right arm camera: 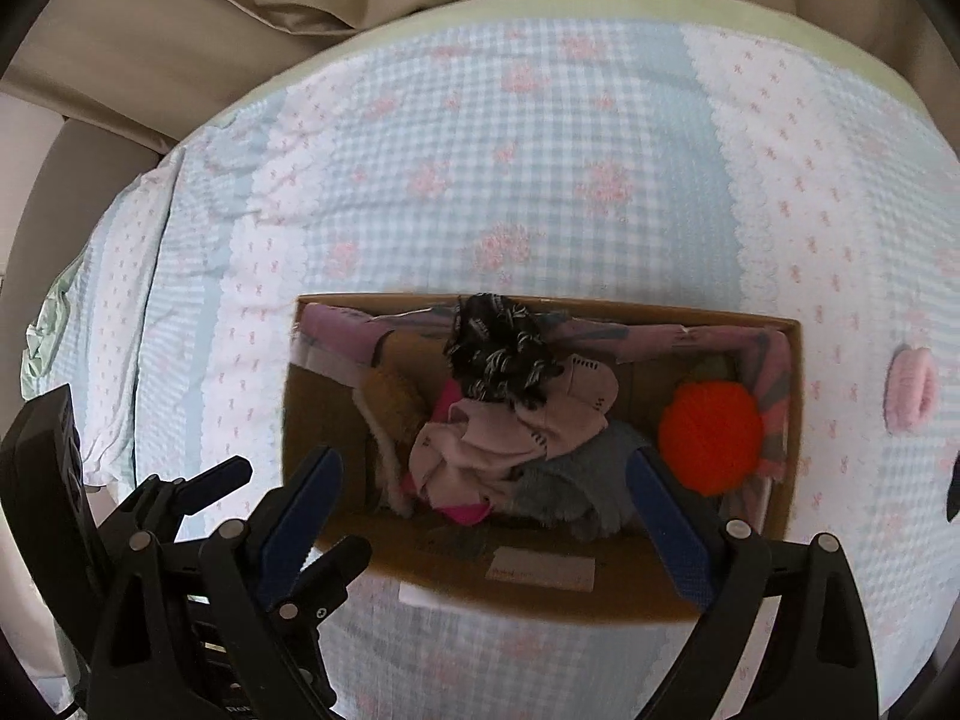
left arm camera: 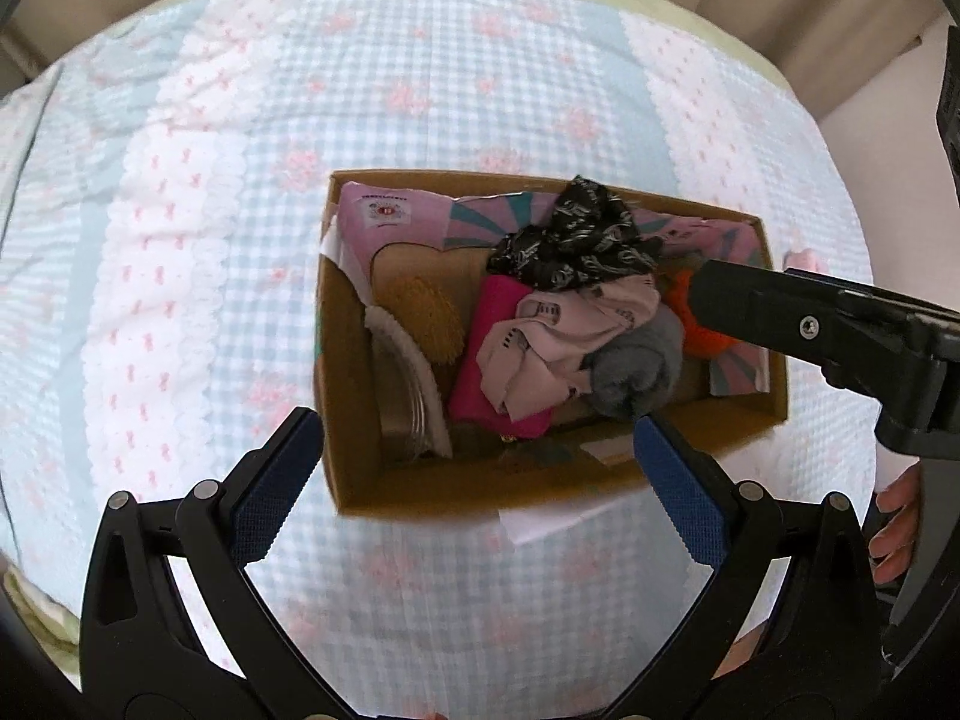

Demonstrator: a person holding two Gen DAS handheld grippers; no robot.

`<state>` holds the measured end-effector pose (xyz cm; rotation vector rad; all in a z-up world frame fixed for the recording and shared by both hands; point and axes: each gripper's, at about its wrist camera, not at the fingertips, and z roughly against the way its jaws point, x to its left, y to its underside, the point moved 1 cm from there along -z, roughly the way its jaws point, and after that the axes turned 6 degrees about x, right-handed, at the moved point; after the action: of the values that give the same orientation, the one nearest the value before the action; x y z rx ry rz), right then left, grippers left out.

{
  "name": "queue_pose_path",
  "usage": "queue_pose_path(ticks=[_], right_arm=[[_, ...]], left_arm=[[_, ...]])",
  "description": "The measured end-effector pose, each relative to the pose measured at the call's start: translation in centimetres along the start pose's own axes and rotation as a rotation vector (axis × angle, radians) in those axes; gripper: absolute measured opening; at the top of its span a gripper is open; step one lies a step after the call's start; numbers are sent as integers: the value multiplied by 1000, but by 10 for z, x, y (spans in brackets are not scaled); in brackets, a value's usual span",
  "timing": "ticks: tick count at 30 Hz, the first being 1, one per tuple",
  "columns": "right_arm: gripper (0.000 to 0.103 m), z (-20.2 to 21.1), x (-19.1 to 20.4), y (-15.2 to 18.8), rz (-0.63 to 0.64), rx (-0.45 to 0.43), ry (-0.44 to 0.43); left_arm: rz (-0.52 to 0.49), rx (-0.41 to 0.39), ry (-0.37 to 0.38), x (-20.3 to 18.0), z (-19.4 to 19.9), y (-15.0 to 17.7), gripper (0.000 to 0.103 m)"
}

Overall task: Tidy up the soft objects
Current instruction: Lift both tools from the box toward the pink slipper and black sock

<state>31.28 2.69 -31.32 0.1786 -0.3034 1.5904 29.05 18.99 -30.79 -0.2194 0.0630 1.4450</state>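
A brown cardboard box [left arm camera: 354, 360] [right arm camera: 600, 594] lies on the bed, with soft things piled inside. A black-and-white patterned cloth [left arm camera: 570, 240] [right arm camera: 498, 354] tops a pale pink cloth [left arm camera: 552, 330] [right arm camera: 498, 438], a magenta piece [left arm camera: 486, 372], a grey knit [left arm camera: 636, 366] [right arm camera: 570, 480] and an orange yarn ball [right arm camera: 711, 438]. A yellow-brown fuzzy item [left arm camera: 426, 318] lies at the box's left end. My left gripper [left arm camera: 480, 486] hangs open above the box's near side, holding nothing. My right gripper [right arm camera: 489, 510] is also open and holds nothing, above the pile.
A fluffy pink item [right arm camera: 912, 387] lies on the blue-checked bedspread [right arm camera: 510, 150] right of the box. Fingers of the left gripper [right arm camera: 210, 480] cross the lower left of the right wrist view. A person's hand [left arm camera: 894, 516] shows at the right. Beige fabric [right arm camera: 240, 12] lies beyond the bed.
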Motion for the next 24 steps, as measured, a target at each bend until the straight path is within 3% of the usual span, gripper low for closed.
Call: queue_pose_path(ticks=[9, 15, 24], right_arm=[[94, 60, 12, 48, 21, -118, 24], [94, 116, 9, 89, 44, -270, 93], [95, 199, -58, 154, -24, -479, 178]], left_arm=[[-19, -134, -54, -17, 67, 28, 103], [-64, -270, -121, -47, 112, 46, 103], [-123, -387, -117, -134, 143, 62, 103]])
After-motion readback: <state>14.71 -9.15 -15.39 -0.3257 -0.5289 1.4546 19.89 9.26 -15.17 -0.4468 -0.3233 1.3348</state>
